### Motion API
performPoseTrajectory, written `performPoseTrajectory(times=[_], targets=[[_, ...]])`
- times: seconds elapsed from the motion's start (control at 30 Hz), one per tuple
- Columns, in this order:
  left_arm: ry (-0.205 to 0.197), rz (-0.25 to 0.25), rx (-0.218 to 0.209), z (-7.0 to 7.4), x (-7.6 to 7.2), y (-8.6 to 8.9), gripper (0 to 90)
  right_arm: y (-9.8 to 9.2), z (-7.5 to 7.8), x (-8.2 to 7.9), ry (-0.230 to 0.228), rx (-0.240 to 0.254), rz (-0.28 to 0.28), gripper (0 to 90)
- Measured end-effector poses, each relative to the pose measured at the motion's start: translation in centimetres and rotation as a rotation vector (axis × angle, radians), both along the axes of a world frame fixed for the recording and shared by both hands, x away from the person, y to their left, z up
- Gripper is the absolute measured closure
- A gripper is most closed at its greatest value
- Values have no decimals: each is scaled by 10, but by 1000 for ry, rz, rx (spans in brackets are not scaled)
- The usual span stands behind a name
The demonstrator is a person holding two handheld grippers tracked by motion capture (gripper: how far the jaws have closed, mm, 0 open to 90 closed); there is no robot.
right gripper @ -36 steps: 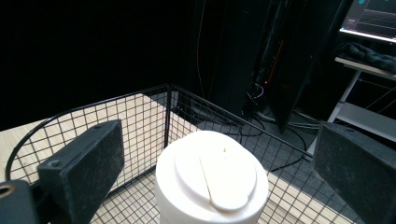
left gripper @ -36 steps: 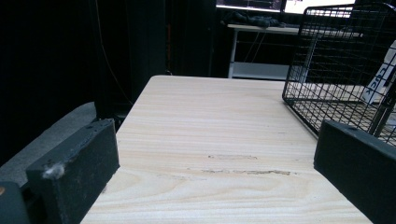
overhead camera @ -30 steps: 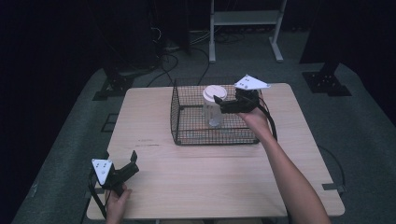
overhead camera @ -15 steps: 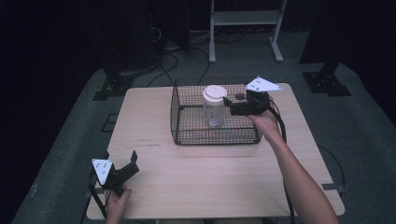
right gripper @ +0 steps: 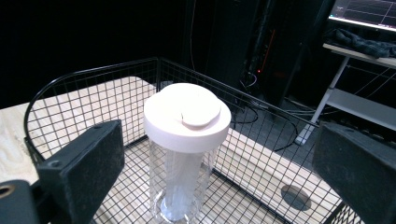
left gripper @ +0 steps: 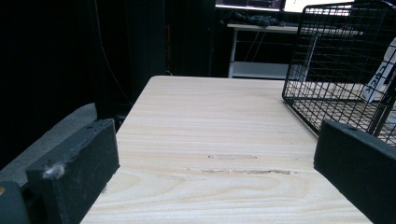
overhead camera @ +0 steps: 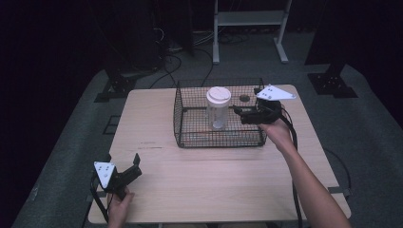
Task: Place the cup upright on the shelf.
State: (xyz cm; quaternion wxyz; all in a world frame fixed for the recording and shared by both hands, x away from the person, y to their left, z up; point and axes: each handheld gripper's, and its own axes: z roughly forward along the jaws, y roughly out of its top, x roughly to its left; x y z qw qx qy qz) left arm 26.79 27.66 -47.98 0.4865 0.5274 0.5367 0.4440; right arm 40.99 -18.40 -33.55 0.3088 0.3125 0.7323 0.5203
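Bottle (right gripper: 186,149) upright in basket (right gripper: 93,88) | right claw (right gripper: 210,186) agape, apart

Dim room, dark walls, grey carpeted floor (overhead camera: 366,123) strewn with black cables (overhead camera: 166,64). Pale wooden rectangular table (overhead camera: 209,180) at centre. Behind it, a white metal-framed stand (overhead camera: 249,21), black stand bases (overhead camera: 332,83) either side.

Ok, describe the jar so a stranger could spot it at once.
Start at the wooden table and find the black wire basket on its far half. The jar stands upright inside it, just ahead of the right gripper. It is a clear, tall cylinder with a wide white lid, and nothing else in the basket stands up.
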Motion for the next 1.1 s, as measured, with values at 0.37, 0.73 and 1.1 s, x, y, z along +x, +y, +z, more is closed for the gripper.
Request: performPoseTrajectory(times=[0.37,0.73,1.1], targets=[[1,1,1,0,0,0,0,-11,-5,-12,-3,1,1,19],[0,0,3,0,0,-1,0,-19,-17,-20,11,-10,-4,19],[2,-2,4,0,0,0,0,-28,-29,-30,21,-19,-5,19]])
